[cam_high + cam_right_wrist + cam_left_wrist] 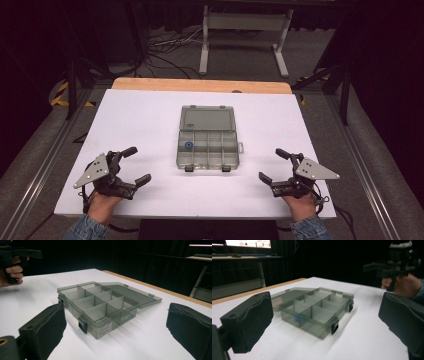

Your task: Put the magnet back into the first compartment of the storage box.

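We held the left gripper point(136, 165) and the right gripper point(274, 165) low at the near corners of the white table point(140, 115), both with jaws spread wide and empty; between them, at mid-table, lay the smoky plastic box point(208, 148), lid flung back, a small blue piece point(189, 145) in one compartment; we judged it light, rigid, slick-walled, best pinched across a side wall or the lid's edge.

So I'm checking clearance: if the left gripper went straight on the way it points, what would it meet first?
Probably the open compartment box, at its near corner; the left gripper is open and nothing lies between. Depth is uncertain.
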